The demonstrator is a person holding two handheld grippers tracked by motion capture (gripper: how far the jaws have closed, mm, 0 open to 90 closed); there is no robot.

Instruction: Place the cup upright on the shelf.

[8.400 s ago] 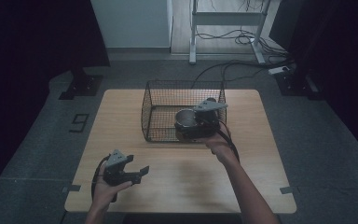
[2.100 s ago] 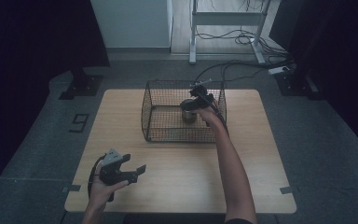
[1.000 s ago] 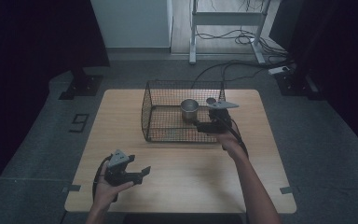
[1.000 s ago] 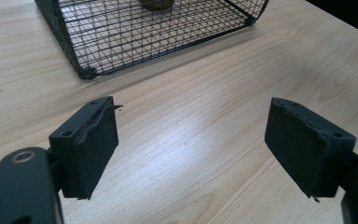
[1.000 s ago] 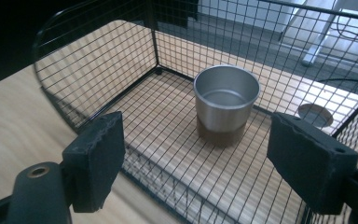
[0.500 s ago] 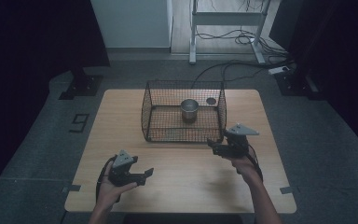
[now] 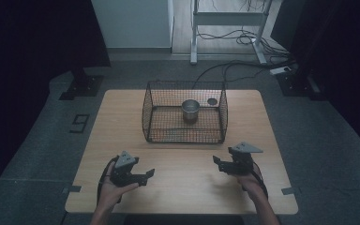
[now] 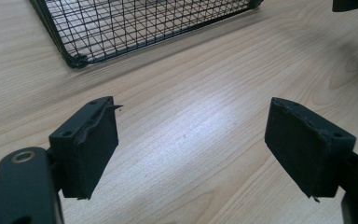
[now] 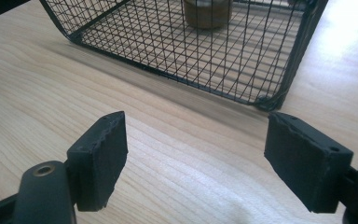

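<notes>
From above, the cup (image 7: 191, 110) stood upright inside the wire basket (image 7: 155, 123), toward its back right part. A moment before, the right claw (image 7: 220, 163) had been up at the basket beside the cup. Now it had come all the way back to the near side of the worktop (image 7: 267, 136), well apart from the basket, and it held nothing. The left claw (image 7: 147, 174) sat at the near left of the worktop, about where it had been all along. So the cup looked dropped off and let go, and that job seemed done.

In the left gripper view, the left claw (image 8: 191, 144) had its jaws wide apart with only bare wood between them. A corner of the basket (image 8: 79, 59) lay ahead.

In the right gripper view, the right claw (image 9: 196, 154) also had its jaws wide apart and empty. The basket (image 9: 279, 93) was ahead of it, and the cup (image 9: 207, 11) stood inside, behind the wires.
</notes>
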